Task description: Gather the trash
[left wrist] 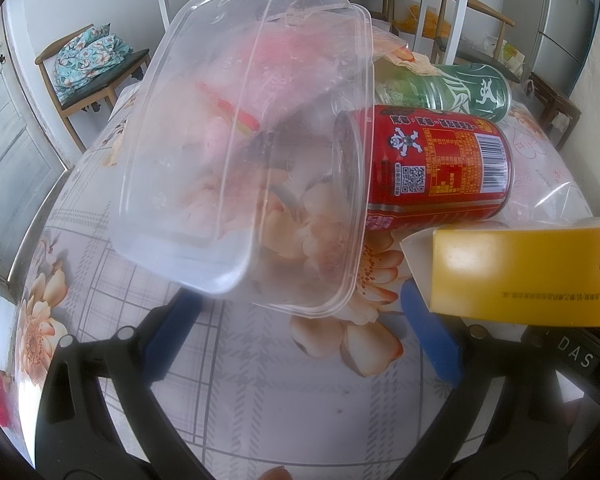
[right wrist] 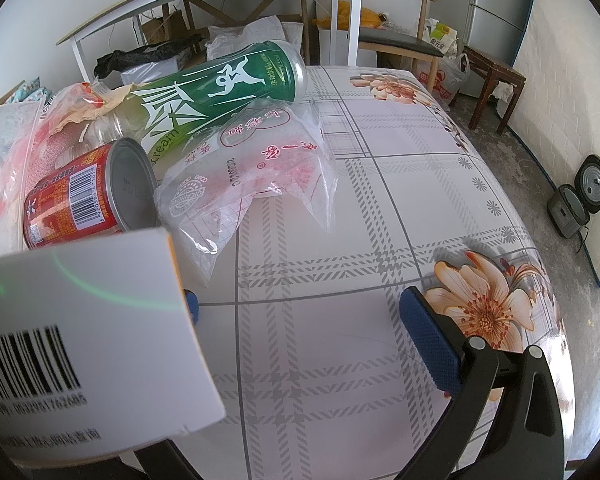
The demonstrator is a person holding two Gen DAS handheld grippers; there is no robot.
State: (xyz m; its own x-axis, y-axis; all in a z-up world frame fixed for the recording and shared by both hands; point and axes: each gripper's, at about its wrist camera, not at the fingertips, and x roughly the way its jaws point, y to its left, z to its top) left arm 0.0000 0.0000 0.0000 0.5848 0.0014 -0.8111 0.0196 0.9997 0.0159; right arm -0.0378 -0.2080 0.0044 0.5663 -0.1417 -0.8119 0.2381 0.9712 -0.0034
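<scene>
On the worktop [right wrist: 340, 240] trash is being gathered: left tool [left wrist: 300, 332] wide by the clear container [left wrist: 240, 140], right tool [right wrist: 296, 320] wide; next, gripping the container.

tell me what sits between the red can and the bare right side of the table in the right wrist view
A crumpled clear plastic bag with red print lies there, right of the red can and below the green can, resting on the floral tablecloth.

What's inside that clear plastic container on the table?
Through the clear plastic container, tipped on its side, pinkish-red wrapper-like scraps show, plus the red can's end at its open rim. The walls are cloudy, so what the scraps are cannot be told.
</scene>
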